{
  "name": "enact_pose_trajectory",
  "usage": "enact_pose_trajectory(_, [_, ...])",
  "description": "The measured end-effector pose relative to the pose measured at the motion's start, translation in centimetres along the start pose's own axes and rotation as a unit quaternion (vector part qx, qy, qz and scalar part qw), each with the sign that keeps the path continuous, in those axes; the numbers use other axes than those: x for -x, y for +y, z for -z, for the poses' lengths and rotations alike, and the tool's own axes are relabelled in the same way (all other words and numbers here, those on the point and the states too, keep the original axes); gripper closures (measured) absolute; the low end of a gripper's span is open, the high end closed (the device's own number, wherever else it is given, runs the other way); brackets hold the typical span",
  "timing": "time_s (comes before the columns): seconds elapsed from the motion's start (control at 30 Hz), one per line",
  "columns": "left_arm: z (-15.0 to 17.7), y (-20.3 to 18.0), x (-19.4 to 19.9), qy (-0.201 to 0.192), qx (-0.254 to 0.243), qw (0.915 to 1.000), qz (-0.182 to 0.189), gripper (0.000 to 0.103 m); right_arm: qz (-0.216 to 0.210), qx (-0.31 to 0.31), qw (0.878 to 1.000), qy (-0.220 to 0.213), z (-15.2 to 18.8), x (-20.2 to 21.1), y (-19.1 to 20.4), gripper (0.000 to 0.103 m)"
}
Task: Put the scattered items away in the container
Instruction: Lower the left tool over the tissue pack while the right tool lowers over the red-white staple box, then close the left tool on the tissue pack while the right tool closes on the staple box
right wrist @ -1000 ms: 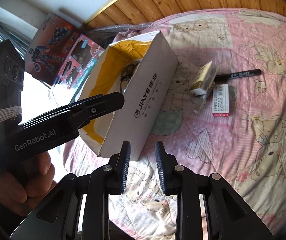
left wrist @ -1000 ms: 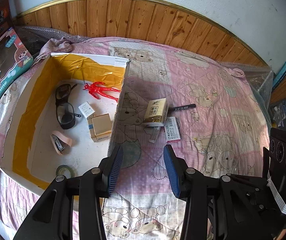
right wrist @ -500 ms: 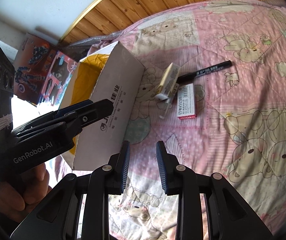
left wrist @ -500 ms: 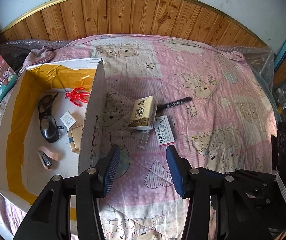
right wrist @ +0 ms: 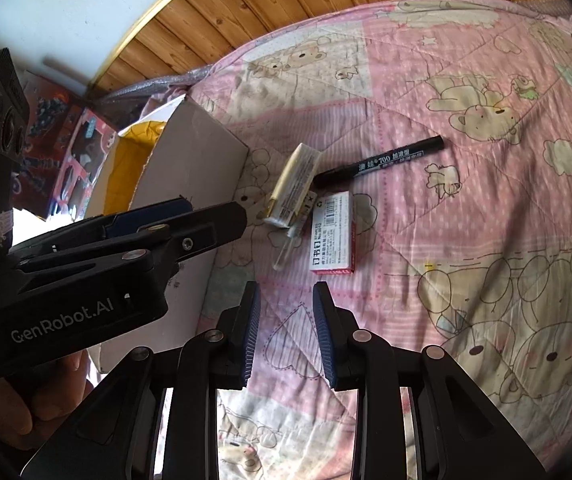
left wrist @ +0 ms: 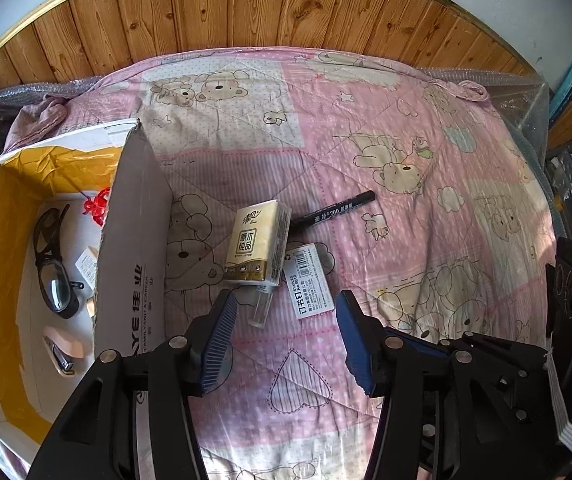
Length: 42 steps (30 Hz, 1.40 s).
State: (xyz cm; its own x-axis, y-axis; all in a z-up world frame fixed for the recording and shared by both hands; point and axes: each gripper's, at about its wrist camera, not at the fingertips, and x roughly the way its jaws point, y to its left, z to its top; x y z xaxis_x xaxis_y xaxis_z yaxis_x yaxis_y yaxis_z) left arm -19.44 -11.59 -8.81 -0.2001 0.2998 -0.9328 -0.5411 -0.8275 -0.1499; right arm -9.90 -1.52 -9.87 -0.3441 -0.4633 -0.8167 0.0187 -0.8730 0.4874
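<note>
A yellow tissue pack (left wrist: 257, 248) (right wrist: 296, 186) lies on the pink quilt, beside a black marker (left wrist: 332, 213) (right wrist: 382, 163), a staples box (left wrist: 310, 281) (right wrist: 333, 234) and a small clear tube (left wrist: 261, 305) (right wrist: 283, 252). The white cardboard box (left wrist: 131, 240) (right wrist: 189, 168) with a yellow lining stands at the left. It holds glasses (left wrist: 51, 264), a red toy (left wrist: 97, 202) and a nail clipper (left wrist: 61, 354). My left gripper (left wrist: 286, 340) is open just short of the tube and staples box. My right gripper (right wrist: 286, 336) is open and empty, nearer than the items.
The pink bear-print quilt (left wrist: 406, 184) covers the bed up to a wooden headboard (left wrist: 245, 12). Toy boxes (right wrist: 73, 148) lean at the far left. A hand (right wrist: 17, 400) holds the left gripper's body (right wrist: 85, 280) across the right wrist view.
Both grippers have moved right and forward toward the loose items. The box has slid to the left of both views. The left jaws have spread wider.
</note>
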Motion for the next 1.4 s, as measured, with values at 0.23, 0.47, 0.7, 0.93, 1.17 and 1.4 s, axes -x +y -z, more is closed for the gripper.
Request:
enact_pose_trajectory(0.23, [-1.4,0.3,-3.8,0.026,0.001,0.9996,-0.010,0.048,0.015,0.001,1.000,0.006,-1.0,-2.2,-0.9,0.071])
enact_pose_trajectory(0.47, [-2.2,1.0,-7.6,0.048,0.006,0.9983,-0.032,0.048,0.039,0.013,0.999,0.009,-1.8,-4.6,-1.4,0.067])
enact_pose_trajectory(0.7, [-3.0,3.2,-9.1,0.050,0.038,0.9973,-0.037,0.048,0.065,0.034,0.997,0.021,-2.5,-7.4,-1.9,0.066])
enact_pose_trajectory(0.93, [-3.1,4.6,-9.8,0.055,0.056,0.9963,-0.034,0.048,0.062,0.046,0.997,0.022,-2.5,-8.7,-2.4,0.061])
enact_pose_trajectory(1.17, [-3.7,5.0,-10.0,0.046,0.055,0.9971,-0.025,0.052,0.050,0.044,0.997,0.025,-2.6,-8.7,-2.4,0.067])
enact_pose_trajectory(1.4, [-4.4,5.9,-9.6,0.043,0.067,0.9968,-0.012,0.055,0.028,0.011,0.999,0.026,-2.8,-7.9,-2.6,0.079])
